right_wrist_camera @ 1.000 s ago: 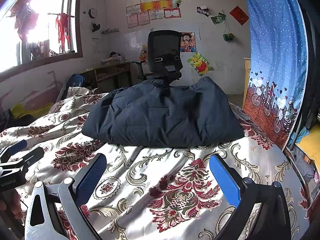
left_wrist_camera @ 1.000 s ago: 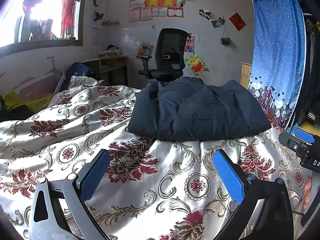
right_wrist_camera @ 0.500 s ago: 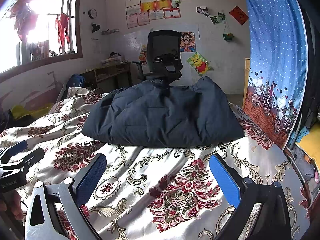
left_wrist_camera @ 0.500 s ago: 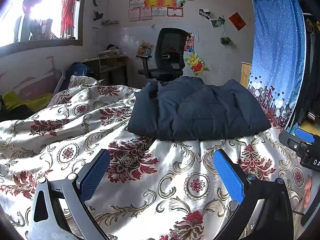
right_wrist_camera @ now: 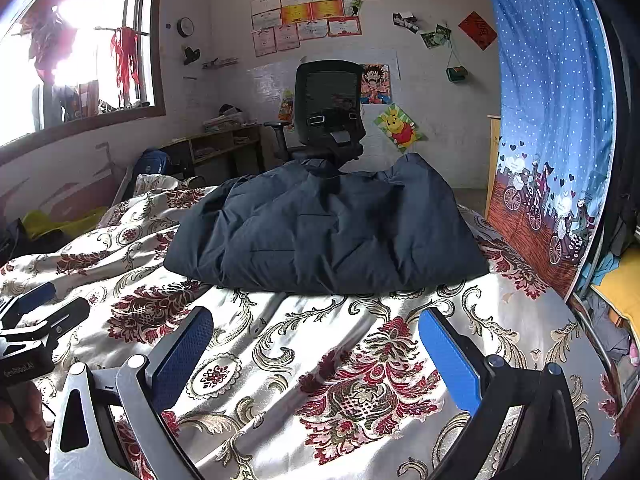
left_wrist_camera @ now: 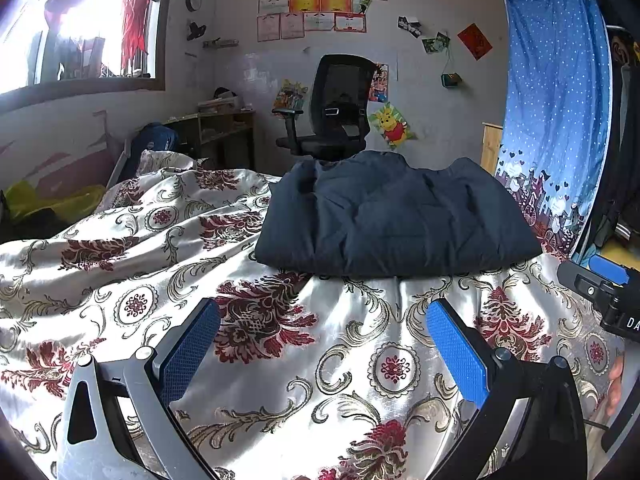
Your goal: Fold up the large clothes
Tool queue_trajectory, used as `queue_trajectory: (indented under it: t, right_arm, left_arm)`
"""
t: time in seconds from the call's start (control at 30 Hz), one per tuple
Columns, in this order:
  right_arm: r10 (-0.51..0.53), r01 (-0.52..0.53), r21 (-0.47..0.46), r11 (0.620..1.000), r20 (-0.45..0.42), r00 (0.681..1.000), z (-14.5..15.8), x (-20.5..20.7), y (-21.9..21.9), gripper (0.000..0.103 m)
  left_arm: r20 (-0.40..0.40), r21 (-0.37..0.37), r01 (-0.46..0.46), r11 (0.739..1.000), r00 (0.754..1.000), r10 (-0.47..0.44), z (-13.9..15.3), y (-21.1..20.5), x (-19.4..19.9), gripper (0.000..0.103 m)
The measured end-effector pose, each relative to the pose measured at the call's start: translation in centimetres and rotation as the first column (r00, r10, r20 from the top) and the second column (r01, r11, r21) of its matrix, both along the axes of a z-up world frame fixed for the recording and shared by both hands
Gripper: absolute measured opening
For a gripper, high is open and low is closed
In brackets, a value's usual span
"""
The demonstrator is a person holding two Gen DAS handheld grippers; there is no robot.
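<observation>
A dark navy padded jacket [left_wrist_camera: 396, 216] lies folded into a thick rectangle on the flowered bedspread [left_wrist_camera: 256, 360], beyond both grippers. In the right wrist view the same jacket [right_wrist_camera: 328, 232] fills the middle of the bed. My left gripper [left_wrist_camera: 322, 344] is open above bare bedspread, well short of the jacket's near edge. My right gripper [right_wrist_camera: 316, 348] is open too, holding nothing, a little back from the jacket. The right gripper also shows at the left view's right edge [left_wrist_camera: 600, 284], and the left gripper at the right view's left edge [right_wrist_camera: 36, 320].
A black office chair [right_wrist_camera: 328, 116] stands behind the bed by the wall. A blue dotted curtain [right_wrist_camera: 552, 120] hangs along the bed's right side. A low shelf [left_wrist_camera: 224, 128] and yellow-green cloth [left_wrist_camera: 52, 204] lie to the left under the window.
</observation>
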State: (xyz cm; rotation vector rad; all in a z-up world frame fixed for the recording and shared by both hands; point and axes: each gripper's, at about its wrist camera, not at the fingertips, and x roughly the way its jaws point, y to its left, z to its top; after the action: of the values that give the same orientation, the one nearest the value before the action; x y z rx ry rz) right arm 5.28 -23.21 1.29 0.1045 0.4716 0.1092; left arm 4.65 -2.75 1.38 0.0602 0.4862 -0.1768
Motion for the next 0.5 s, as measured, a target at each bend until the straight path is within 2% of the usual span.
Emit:
queue_trajectory:
  t: [0.5]
  right_arm:
    - [-0.001,0.001,0.001,1.000,-0.001,1.000,-0.01,0.04,0.03,0.103]
  left_arm:
    - [0.001,-0.001,-0.001,1.000,1.000,0.001,0.06,0.21,0.01,0.101]
